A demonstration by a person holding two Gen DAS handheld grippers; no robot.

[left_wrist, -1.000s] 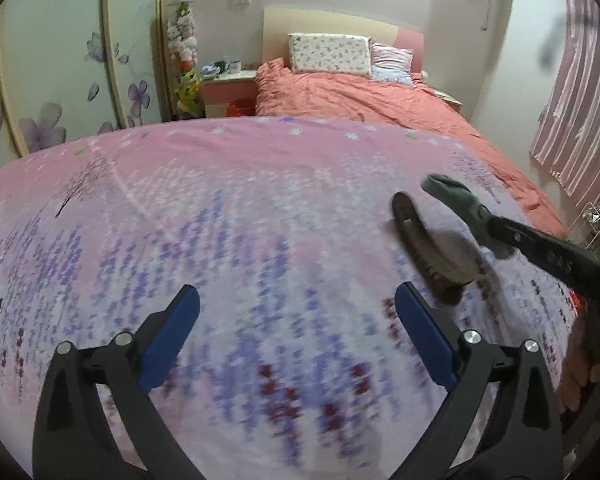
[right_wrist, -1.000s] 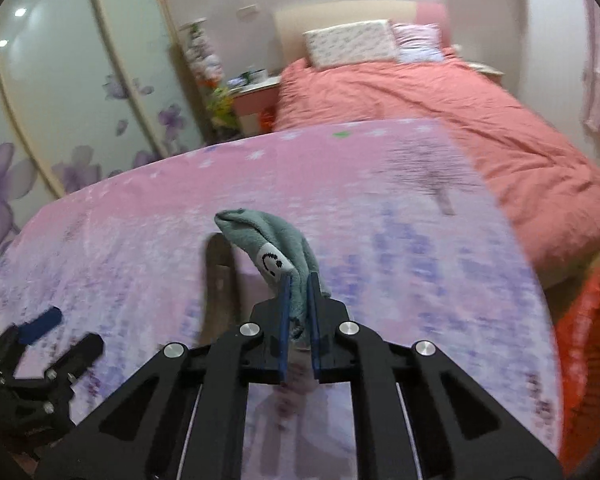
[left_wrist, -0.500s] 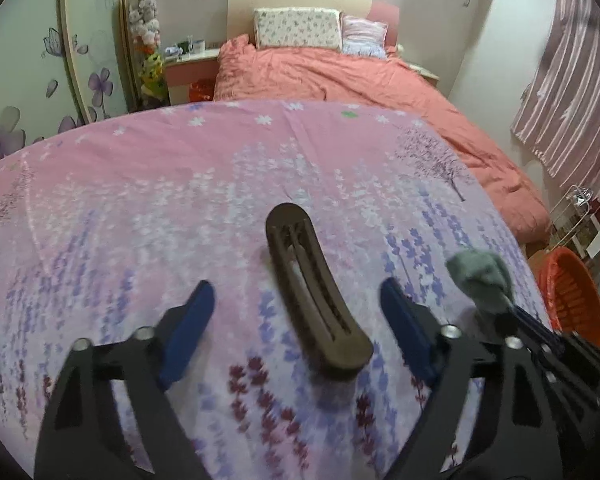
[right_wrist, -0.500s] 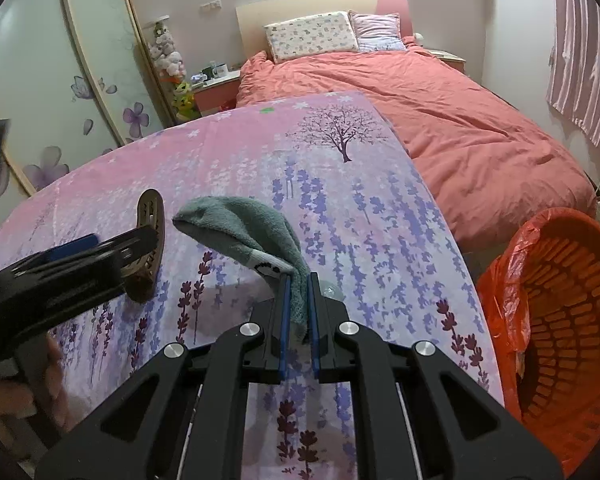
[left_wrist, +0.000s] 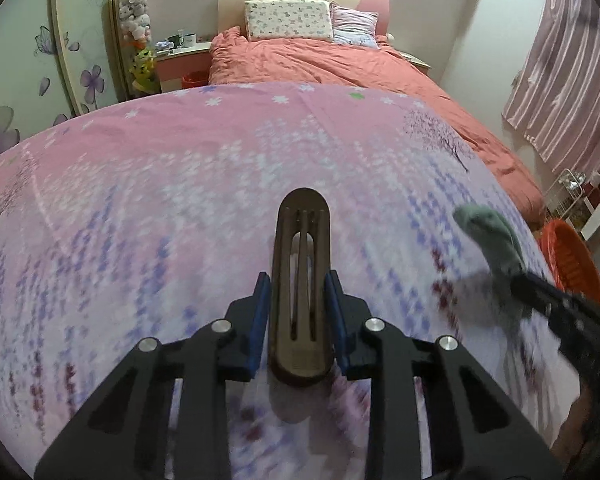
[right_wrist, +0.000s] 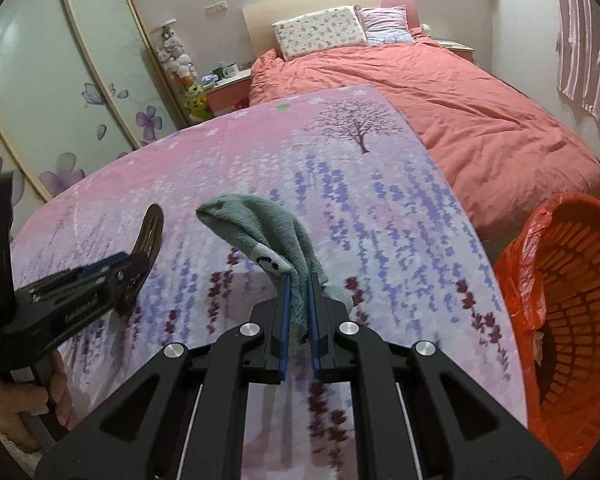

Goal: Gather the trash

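Left tongs (left_wrist: 300, 312) clamp the stiff, light, slotted brown plastic hair clip (left_wrist: 302, 280) across its width, while right tongs (right_wrist: 298, 312) pinch the soft, limp grey-green fleece sock (right_wrist: 268, 236) at its cuff.

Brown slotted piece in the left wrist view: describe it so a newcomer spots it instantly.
Start from the pink floral bedspread filling the foreground. At its centre, the left gripper is shut on the brown hair clip, long, curved and slotted. Unlike the soft green sock to its right, it is rigid.

It was a home bedroom: a bed (right_wrist: 480, 120) with two pillows (right_wrist: 320, 34) at its head, a nightstand (right_wrist: 228, 88) beside it, flower-printed wardrobe doors (right_wrist: 60, 92) beyond.
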